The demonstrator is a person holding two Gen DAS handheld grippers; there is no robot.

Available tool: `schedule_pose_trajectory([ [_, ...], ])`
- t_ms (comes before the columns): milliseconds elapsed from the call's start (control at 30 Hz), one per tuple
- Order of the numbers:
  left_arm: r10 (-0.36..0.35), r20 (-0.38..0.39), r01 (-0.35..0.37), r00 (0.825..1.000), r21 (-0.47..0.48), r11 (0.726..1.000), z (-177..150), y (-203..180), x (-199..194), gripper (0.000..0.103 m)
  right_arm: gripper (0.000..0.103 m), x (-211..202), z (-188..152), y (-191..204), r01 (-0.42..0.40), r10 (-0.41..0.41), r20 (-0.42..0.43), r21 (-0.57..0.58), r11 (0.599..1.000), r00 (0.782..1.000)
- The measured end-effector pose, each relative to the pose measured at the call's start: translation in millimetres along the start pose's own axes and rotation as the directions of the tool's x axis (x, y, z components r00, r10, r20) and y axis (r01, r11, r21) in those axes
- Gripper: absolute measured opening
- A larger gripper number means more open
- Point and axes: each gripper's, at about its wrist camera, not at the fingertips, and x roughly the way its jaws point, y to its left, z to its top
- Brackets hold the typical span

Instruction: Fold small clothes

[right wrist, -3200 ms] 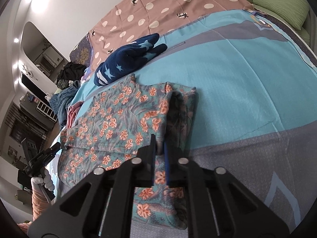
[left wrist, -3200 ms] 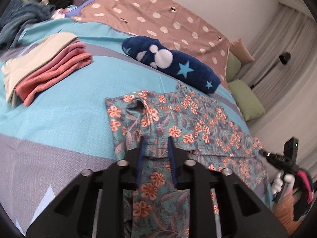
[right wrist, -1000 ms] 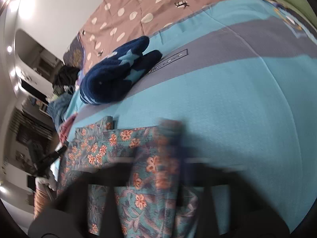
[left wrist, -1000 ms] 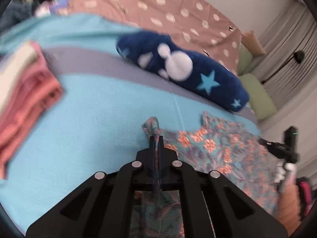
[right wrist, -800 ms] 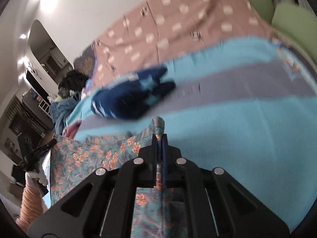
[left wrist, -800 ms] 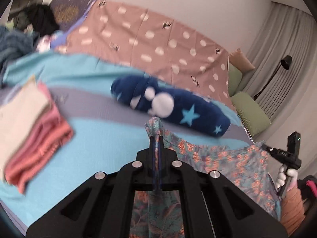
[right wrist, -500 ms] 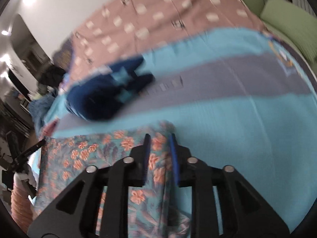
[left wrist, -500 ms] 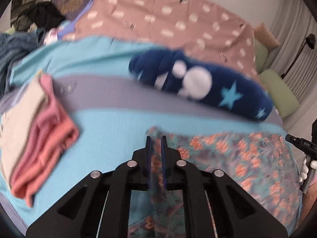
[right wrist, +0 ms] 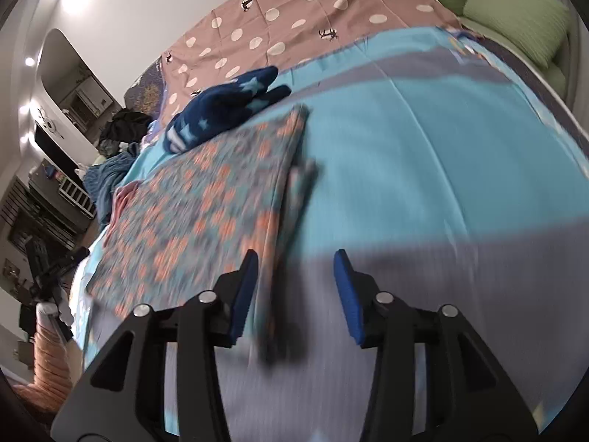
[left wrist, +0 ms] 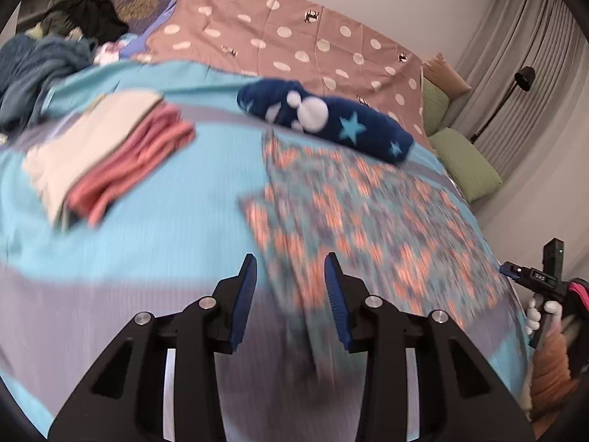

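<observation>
A teal garment with orange flowers lies folded flat on the blue and grey bedspread; it also shows in the right wrist view, blurred by motion. My left gripper is open and empty, above the garment's near left corner. My right gripper is open and empty, above the garment's near right edge. A stack of folded cream and pink clothes lies to the left.
A navy plush garment with stars lies just beyond the floral one, seen too in the right wrist view. A dotted brown cover, green pillows and a heap of dark clothes lie further back.
Both grippers carried the garment's edge up and away over itself, then opened and let go. They have since pulled back toward the near edge; the garment now lies folded.
</observation>
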Motion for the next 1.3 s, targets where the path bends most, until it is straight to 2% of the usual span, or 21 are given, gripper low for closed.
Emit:
schedule_pose_trajectory([
  [67,-0.002,-0.007,0.002,1.000,-0.011,1.000,-18,0,-7,0.051,0.047,-7,-20,2,-0.008,0.008,-0.008,0.008,1.000,1.000],
  [167,-0.027,-0.022,0.026,0.999,-0.043,0.999,-30,1,-7,0.051,0.050,-9,-34,10,-0.022,0.022,-0.017,-0.007,1.000,1.000],
  [300,-0.095,-0.032,0.093,0.995,-0.061,0.994,-37,-5,-1,0.051,0.055,-8,-39,18,-0.048,0.049,-0.024,0.019,0.999,0.999],
  [367,-0.087,-0.052,0.085,0.995,-0.048,0.995,-40,-8,6,0.051,0.059,-7,-44,23,-0.053,0.053,-0.032,0.016,0.998,0.998],
  [400,-0.045,-0.082,0.043,0.996,-0.029,0.999,-43,-9,15,0.051,0.060,-4,-46,27,-0.043,0.043,-0.038,0.006,0.999,0.998],
  [467,0.028,-0.095,-0.026,0.995,0.022,0.999,-46,-12,22,0.030,0.060,2,-48,30,-0.027,0.027,-0.044,-0.002,1.000,0.999],
  [500,0.089,-0.085,-0.084,0.992,0.060,0.995,-47,-14,21,0.024,0.049,5,-49,32,-0.006,0.005,-0.041,-0.010,1.000,0.999],
  [533,0.125,-0.074,-0.118,0.989,0.084,0.989,-48,-16,18,0.024,0.036,7,-50,32,0.044,-0.045,-0.026,-0.022,0.999,0.999],
  [567,0.149,-0.067,-0.142,0.987,0.107,0.984,-50,-18,15,0.025,0.030,9,-52,30,0.112,-0.112,-0.015,-0.021,0.993,0.994],
  [667,0.170,-0.052,-0.160,0.984,0.162,0.974,-57,-20,8,0.026,0.030,5,-54,18,0.066,-0.066,-0.011,0.052,0.996,0.998],
  [733,0.169,-0.044,-0.161,0.985,0.146,0.976,-57,-19,1,0.028,0.030,1,-55,17,0.074,-0.073,-0.012,0.054,0.996,0.997],
  [833,0.159,-0.008,-0.158,0.987,0.106,0.982,-56,-23,-11,0.029,0.038,-8,-55,19,0.096,-0.096,-0.013,0.063,0.993,0.995],
  [900,0.125,0.026,-0.127,0.992,0.106,0.986,-54,-32,-17,0.032,0.039,-14,-56,21,0.085,-0.085,0.005,0.068,0.994,0.996],
  [933,0.101,0.041,-0.105,0.994,0.110,0.988,-52,-39,-18,0.037,0.039,-17,-55,23,0.077,-0.078,0.018,0.070,0.995,0.997],
  [1000,0.029,0.066,-0.038,0.997,0.141,0.989,-47,-58,-18,0.044,0.039,-21,-51,29,0.044,-0.048,0.055,0.060,0.997,0.997],
  [1067,0.008,0.055,-0.019,0.998,0.192,0.981,-44,-75,-6,0.047,0.039,-20,-48,38,0.018,-0.021,0.084,0.033,0.999,0.996],
  [1133,0.043,0.020,-0.046,0.999,0.228,0.973,-46,-86,13,0.055,0.039,-13,-48,42,0.031,-0.032,0.078,0.018,0.999,0.996],
  [1200,0.106,-0.058,-0.089,0.993,0.239,0.967,-54,-84,45,0.056,0.035,5,-52,37,0.140,-0.140,0.018,0.019,0.990,0.990],
  [1233,0.109,-0.049,-0.095,0.993,0.238,0.967,-56,-82,49,0.057,0.035,14,-58,27,0.154,-0.154,-0.008,0.044,0.987,0.988],
  [1300,0.100,-0.041,-0.088,0.994,0.227,0.970,-52,-83,42,0.057,0.033,10,-62,21,0.112,-0.114,0.024,0.057,0.992,0.993],
])
